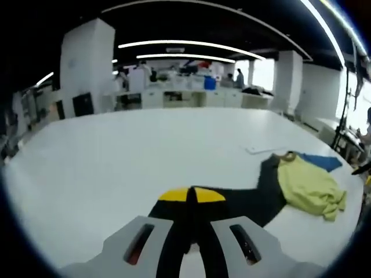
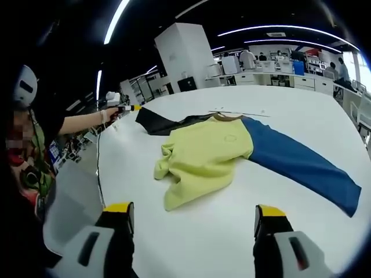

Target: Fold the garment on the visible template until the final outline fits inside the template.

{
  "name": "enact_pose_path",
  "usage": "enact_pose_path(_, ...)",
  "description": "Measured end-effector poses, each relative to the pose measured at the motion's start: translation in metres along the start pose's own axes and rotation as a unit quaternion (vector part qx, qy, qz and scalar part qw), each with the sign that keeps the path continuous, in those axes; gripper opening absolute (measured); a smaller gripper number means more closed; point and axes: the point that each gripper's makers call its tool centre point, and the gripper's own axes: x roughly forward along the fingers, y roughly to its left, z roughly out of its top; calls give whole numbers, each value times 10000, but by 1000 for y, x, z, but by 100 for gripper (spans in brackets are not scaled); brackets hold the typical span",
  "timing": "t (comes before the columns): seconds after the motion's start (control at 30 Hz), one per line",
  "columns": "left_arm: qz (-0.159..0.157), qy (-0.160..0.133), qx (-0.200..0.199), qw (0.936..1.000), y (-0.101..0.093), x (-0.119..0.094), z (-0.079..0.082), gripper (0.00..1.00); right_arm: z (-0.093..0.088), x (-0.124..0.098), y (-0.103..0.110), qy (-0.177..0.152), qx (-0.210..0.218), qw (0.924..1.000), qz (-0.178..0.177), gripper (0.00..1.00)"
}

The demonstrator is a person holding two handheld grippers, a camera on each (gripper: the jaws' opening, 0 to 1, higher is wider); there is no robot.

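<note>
The garment lies on the white table point(image 1: 116, 156): a crumpled yellow body point(image 2: 203, 153) with a blue sleeve point(image 2: 301, 165) spread to the right and a black sleeve point(image 2: 165, 123) stretched to the far left. My left gripper point(image 1: 192, 196) is shut on the end of the black sleeve point(image 1: 249, 200), which runs from its jaws to the yellow body point(image 1: 307, 185). The left gripper point(image 2: 120, 108) also shows at that sleeve's tip, held by a person's hand. My right gripper point(image 2: 194, 211) hangs open near the yellow hem, holding nothing. A thin pale template sheet point(image 2: 237, 111) lies behind the collar.
A person point(image 2: 29, 150) stands at the table's left edge, beside a grey chair back point(image 2: 69, 208). Beyond the table are a white pillar point(image 2: 185, 55), desks with boxes point(image 1: 185, 87) and other people. The table edge runs close on the right point(image 1: 348, 174).
</note>
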Motion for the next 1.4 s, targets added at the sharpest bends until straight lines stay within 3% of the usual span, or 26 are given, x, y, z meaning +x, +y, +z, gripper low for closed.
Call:
enact_pose_path(0.27, 332, 578, 45, 9978, 36, 28, -37, 0, -3, 13, -2, 136, 27, 9999, 30, 85)
enact_pose_path(0.33, 426, 603, -60, 9973, 44, 29, -43, 0, -5, 15, -3, 171, 47, 9998, 50, 85)
enact_pose_path(0.4, 536, 671, -262, 9960, 50, 29, -50, 0, -6, 17, -3, 184, 60, 9998, 66, 85)
enact_pose_path(0.47, 666, 856, -180, 9939, 57, 26, -62, 0, -5, 20, -3, 186, 57, 9998, 79, 85)
enact_pose_path(0.77, 752, 1197, -291, 9895, 69, 13, -95, 0, 2, 29, 1, 166, -12, 9997, 168, 85)
enact_pose_path(1.03, 789, 1303, -372, 9876, 64, 3, -109, 0, 2, 27, 1, 162, -14, 9997, 158, 85)
enact_pose_path(1.4, 820, 1288, -436, 9873, 62, 4, -113, 0, 0, 21, 3, 167, -2, 9998, 112, 85)
